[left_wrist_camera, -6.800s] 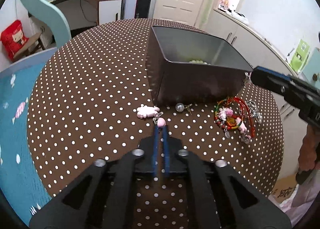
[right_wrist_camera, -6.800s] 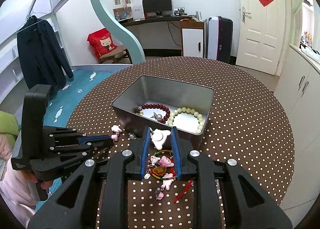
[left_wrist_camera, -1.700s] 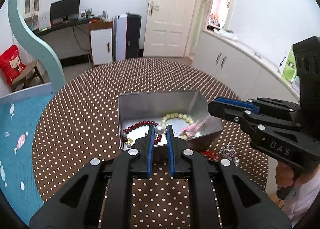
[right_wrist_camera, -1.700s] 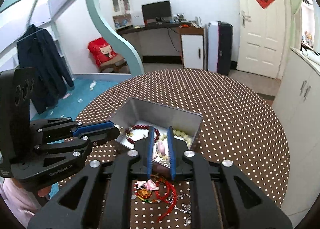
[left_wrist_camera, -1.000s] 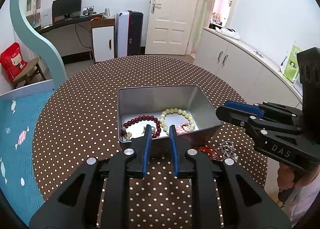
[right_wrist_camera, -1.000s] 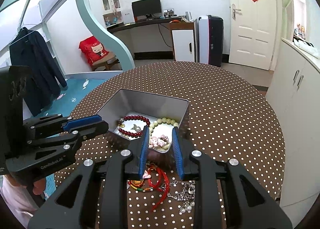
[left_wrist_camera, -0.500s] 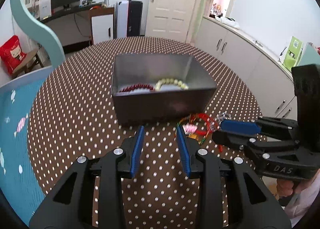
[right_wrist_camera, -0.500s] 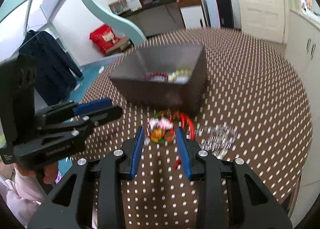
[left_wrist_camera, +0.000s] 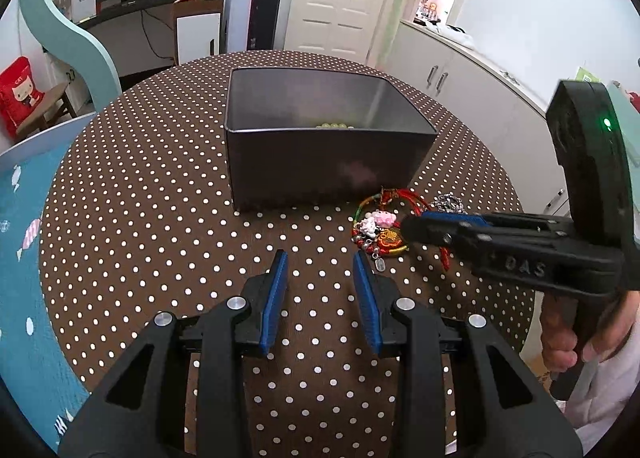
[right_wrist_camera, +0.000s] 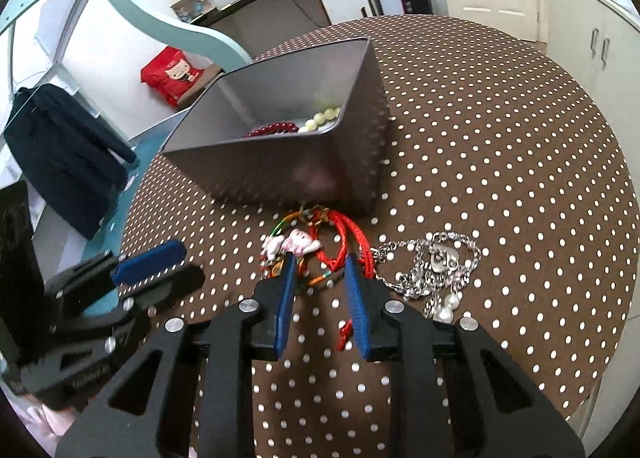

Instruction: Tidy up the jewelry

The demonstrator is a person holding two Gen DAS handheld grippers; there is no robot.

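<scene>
Both grippers have dropped from over the tin toward the table. Right gripper jaws are closing around the red cord bracelet tangle, pads apparently not pressing yet. Tangle is lying just before the tin's near wall, its loose cord end trailing toward the camera. Left gripper is hanging open, empty.

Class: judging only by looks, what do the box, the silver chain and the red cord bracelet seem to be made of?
Box: probably sheet metal, a tin, with thin straight walls and a dull grey sheen.
Silver chain: likely metal, with small shiny links; the white beads on it look pearl-like, possibly plastic.
Red cord bracelet: braided textile cord, matte and limp.
</scene>
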